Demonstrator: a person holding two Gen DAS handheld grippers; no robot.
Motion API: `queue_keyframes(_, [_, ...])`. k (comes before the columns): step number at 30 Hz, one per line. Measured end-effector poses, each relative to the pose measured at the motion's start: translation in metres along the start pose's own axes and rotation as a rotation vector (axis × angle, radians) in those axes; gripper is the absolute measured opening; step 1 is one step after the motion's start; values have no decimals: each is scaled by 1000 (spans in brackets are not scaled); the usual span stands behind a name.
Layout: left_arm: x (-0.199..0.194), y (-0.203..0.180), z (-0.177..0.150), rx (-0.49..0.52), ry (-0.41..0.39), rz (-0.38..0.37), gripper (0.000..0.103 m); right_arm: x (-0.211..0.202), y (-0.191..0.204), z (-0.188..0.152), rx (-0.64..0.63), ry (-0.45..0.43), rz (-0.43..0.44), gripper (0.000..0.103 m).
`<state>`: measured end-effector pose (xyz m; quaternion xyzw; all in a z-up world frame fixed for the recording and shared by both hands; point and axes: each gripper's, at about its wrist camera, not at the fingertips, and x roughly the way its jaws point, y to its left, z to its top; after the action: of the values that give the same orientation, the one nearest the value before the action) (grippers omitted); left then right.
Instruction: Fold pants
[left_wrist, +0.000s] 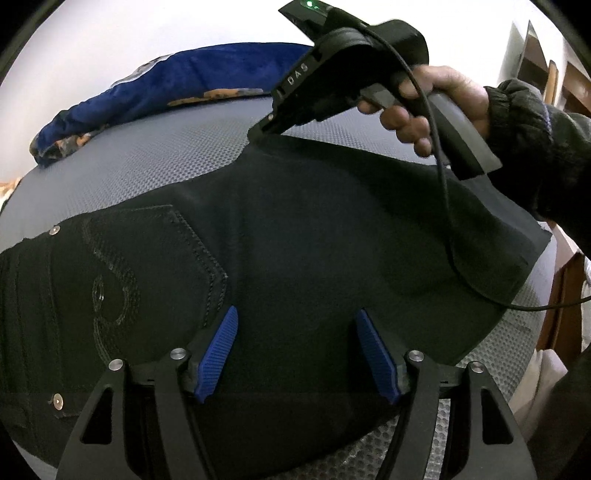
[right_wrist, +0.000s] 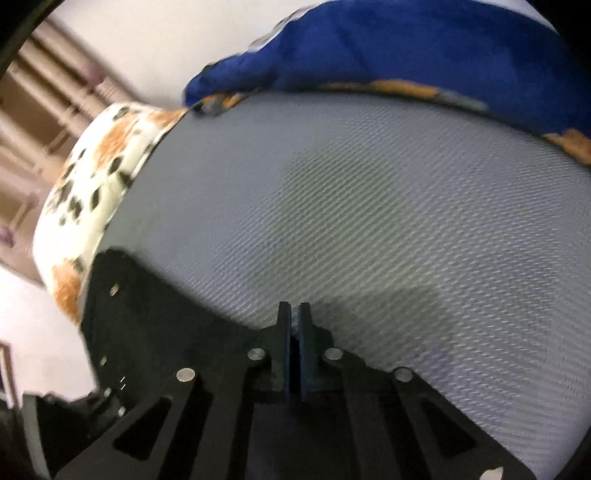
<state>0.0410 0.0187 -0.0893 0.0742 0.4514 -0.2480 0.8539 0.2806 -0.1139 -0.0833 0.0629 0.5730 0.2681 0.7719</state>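
While left tool (left_wrist: 295, 354) gapes, right tool (left_wrist: 258, 133) (closed) pinches pants (left_wrist: 314, 240).

White letters "DAS" stand on the right tool (left_wrist: 263, 132) body.

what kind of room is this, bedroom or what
Probably a bedroom in a home. The black pants lie on a grey textured mattress-like surface, a blue blanket is bunched at its far edge, and a spotted sheet covers its side. Wooden furniture stands by the wall.
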Motion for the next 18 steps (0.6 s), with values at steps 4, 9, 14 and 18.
queue_keyframes(4, [-8,10,17,-59,1,-41,68,-36,-16,-8,94,-85,33,10])
queue_keyframes(9, [-16,15,61,-52,-93,-19,68,-82,-19,-50,119,-128,-5,12])
queue_keyframes(14, [28,13,104,-35,-51,-45,68,-98,-25,-103,174,-144,-76,12])
queue_keyframes(18, [62,9,119,-21,-19,-22,68,-101,-33,-130,226,-165,-98,12])
